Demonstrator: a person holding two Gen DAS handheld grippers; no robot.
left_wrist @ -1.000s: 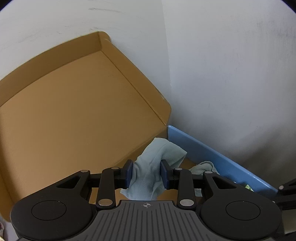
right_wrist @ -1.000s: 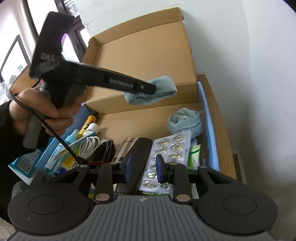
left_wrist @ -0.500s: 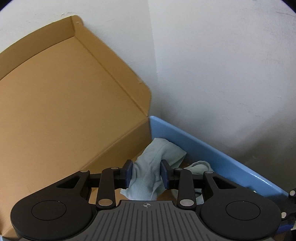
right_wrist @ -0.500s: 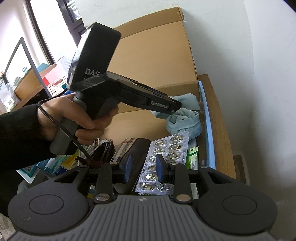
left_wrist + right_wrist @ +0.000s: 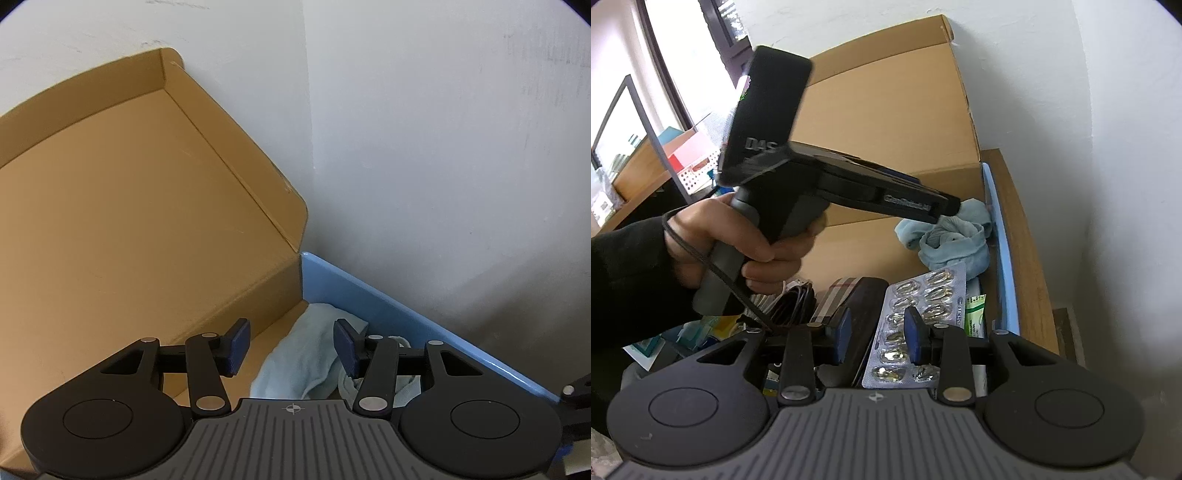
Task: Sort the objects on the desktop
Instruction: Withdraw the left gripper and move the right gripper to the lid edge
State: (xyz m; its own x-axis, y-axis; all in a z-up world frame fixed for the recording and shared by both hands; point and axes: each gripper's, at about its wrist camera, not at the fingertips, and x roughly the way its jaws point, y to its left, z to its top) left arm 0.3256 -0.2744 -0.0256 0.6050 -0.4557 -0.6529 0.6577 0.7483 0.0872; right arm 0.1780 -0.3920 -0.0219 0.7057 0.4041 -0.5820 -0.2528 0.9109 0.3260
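Observation:
My left gripper (image 5: pixel 290 347) is open over the far right corner of the cardboard box (image 5: pixel 147 236). A light blue sock (image 5: pixel 310 354) lies loose under its jaws, next to a rolled sock (image 5: pixel 402 384). In the right wrist view the left gripper (image 5: pixel 951 206) hovers just above both socks (image 5: pixel 956 240) in that corner. My right gripper (image 5: pixel 877 334) is shut on a dark glasses case (image 5: pixel 860 328) with a plaid end, held low over the box's front.
A blister pack of capsules (image 5: pixel 916 317), a green tube (image 5: pixel 975 314), coiled cables (image 5: pixel 792 302) and packets fill the box front. A blue board (image 5: pixel 1001 258) lines its right side. White walls meet behind the open lid (image 5: pixel 886 122).
My left gripper lowered into the box corner and opened, letting the light blue sock drop beside the rolled sock. The right gripper stayed put, holding the glasses case.

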